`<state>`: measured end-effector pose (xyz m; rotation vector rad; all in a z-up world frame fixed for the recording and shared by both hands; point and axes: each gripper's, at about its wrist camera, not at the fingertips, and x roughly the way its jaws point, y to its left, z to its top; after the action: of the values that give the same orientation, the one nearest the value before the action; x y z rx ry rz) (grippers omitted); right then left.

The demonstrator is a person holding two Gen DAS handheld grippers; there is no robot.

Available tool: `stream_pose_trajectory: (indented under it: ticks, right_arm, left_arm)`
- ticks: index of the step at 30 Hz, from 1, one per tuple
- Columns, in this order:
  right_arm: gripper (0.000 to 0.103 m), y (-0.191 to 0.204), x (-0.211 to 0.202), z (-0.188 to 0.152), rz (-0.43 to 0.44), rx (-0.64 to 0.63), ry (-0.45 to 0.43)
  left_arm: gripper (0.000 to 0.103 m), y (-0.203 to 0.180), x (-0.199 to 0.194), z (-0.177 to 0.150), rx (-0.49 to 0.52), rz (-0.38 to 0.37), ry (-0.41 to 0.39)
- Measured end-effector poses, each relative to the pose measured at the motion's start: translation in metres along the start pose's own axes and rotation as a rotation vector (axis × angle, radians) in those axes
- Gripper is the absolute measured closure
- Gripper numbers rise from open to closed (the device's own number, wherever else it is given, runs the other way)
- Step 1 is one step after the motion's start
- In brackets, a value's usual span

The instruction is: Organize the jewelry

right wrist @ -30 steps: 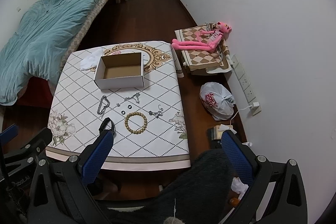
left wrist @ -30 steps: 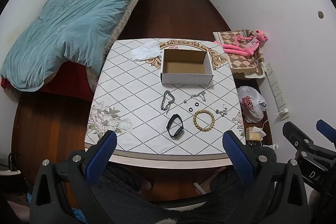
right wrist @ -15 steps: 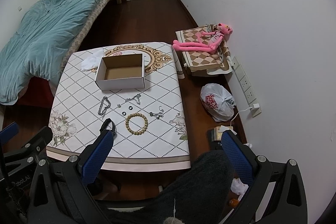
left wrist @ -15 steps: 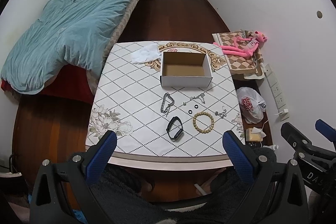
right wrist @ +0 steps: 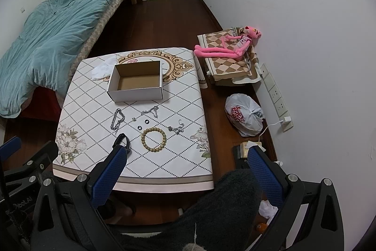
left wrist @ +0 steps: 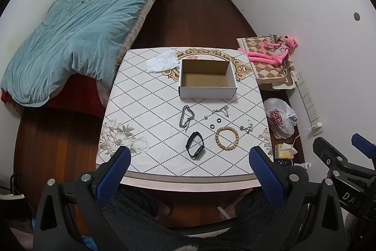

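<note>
An open, empty cardboard box [left wrist: 207, 79] [right wrist: 136, 81] stands at the back of the table [left wrist: 145, 109]. In front of it lie a silver chain [left wrist: 186, 118] [right wrist: 117, 120], a thin silver necklace [left wrist: 221, 109], two small black rings [left wrist: 215, 123], a wooden bead bracelet [left wrist: 227, 138] [right wrist: 154, 140], a silver trinket [left wrist: 246, 128] and a black band [left wrist: 195, 148]. My left gripper [left wrist: 188, 171] is open and empty, high above the table's near edge. My right gripper [right wrist: 185, 168] is open and empty, above the near right corner.
A white cloth [left wrist: 162, 61] lies at the table's back left. A bed with a blue quilt [left wrist: 75, 39] is to the left. A pink plush toy [left wrist: 270, 53], a white plastic bag [left wrist: 279, 119] and wall sockets [left wrist: 307, 100] are to the right.
Both grippers have drawn slightly up and back, so the table looks a little smaller and farther. Nothing on the table has moved.
</note>
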<state>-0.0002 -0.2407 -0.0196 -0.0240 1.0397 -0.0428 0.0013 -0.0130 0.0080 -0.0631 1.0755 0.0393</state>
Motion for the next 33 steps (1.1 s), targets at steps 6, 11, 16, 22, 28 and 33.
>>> stream_pose_trajectory:
  ticks: [6,11,16,22,28,33]
  right_arm:
    - [0.0,0.0005,-0.0007,0.0001,-0.002,0.0,-0.001]
    - [0.0,-0.0007,0.0001,0.0003,0.0,-0.001,0.0]
    - [0.0,-0.0002,-0.0002,0.0008,0.002,0.001,0.0]
    - [0.0,0.0012,-0.0009,0.0014,-0.001,0.0,-0.001]
    - [0.0,0.0021,-0.0023,0.0018,0.002,0.0,-0.001]
    - [0.0,0.0021,-0.003,0.0022,0.005,-0.001,-0.004]
  left_arm:
    - [0.0,0.0013,-0.0025,-0.0007,-0.001,-0.005,0.0]
    - [0.0,0.0007,-0.0018,-0.0008,0.0,-0.003,-0.001]
    - [0.0,0.0001,-0.0025,-0.0006,0.0,-0.004,-0.002]
    - [0.0,0.0003,-0.0029,-0.0001,-0.002,-0.005,0.0]
    - [0.0,0.0001,-0.0036,-0.0002,-0.002,-0.006,-0.002]
    - [0.0,-0.0004,-0.0023,0.0003,0.001,-0.008,0.001]
